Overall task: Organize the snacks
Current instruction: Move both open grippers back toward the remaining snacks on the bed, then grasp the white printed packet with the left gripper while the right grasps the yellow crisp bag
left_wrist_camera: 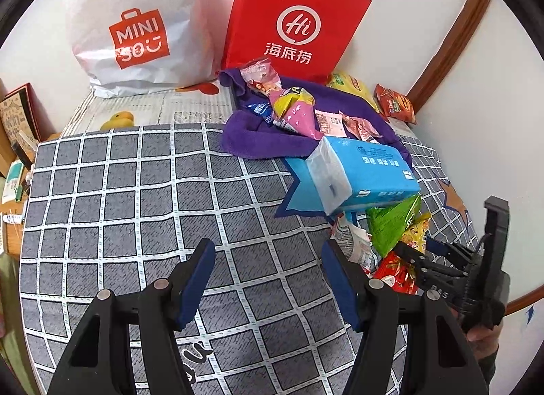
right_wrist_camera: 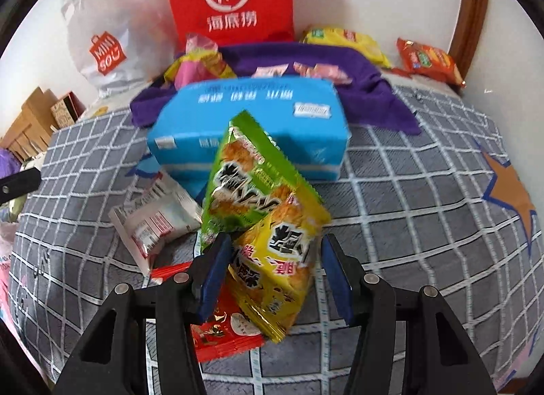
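My right gripper (right_wrist_camera: pixel 276 242) is shut on a yellow snack packet (right_wrist_camera: pixel 272 269), which fills the gap between its blue pads and hangs tilted. Under it lie a red packet (right_wrist_camera: pixel 224 333) and a white packet (right_wrist_camera: pixel 153 218). A green packet (right_wrist_camera: pixel 244 177) leans on a blue tissue pack (right_wrist_camera: pixel 251 122). In the left wrist view the same pile shows beside the tissue pack (left_wrist_camera: pixel 367 174), with the right gripper (left_wrist_camera: pixel 421 248) over the red packet (left_wrist_camera: pixel 396 272). My left gripper (left_wrist_camera: pixel 267 248) is open over the bare checked sheet (left_wrist_camera: pixel 136 208), left of the pile.
A purple towel (left_wrist_camera: pixel 258 136) behind the tissue pack carries several small packets. A red paper bag (left_wrist_camera: pixel 292 20) and a white plastic bag (left_wrist_camera: pixel 136 27) stand against the back wall. A yellow bag (right_wrist_camera: pixel 346 39) and an orange-red packet (right_wrist_camera: pixel 428 60) lie at the back right.
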